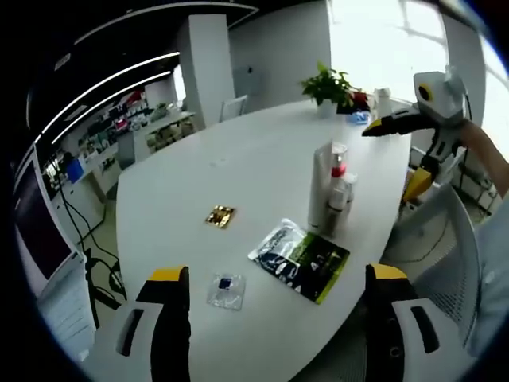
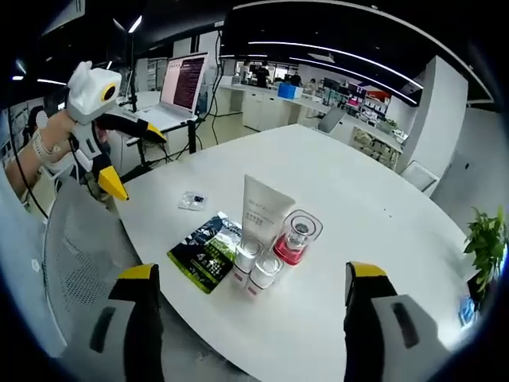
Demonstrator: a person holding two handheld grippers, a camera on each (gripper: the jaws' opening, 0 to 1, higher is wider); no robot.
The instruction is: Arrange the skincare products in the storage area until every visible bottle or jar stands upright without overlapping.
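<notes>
Skincare products [image 2: 266, 247] stand upright, clustered on the worktop [image 2: 382, 215], straight ahead of the wide, empty right tongs [image 2: 253, 330]; left tongs [image 1: 278, 326], also wide, sit farther off.

The print on the dark green packet [image 2: 208, 251] is too small to read. At 3 o'clock in the right gripper view, the potted plant [image 2: 487, 243] is cut off (pot unseen). The tube [image 1: 321, 185] partly hides the jar [image 1: 339, 151] behind it.

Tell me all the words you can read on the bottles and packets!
No words can be read.
White tube: faint print, too blurred.
Dark green packet: white print, too small.
Laptop screen: lines of text, too small.
Small clear packet: nothing legible.
</notes>
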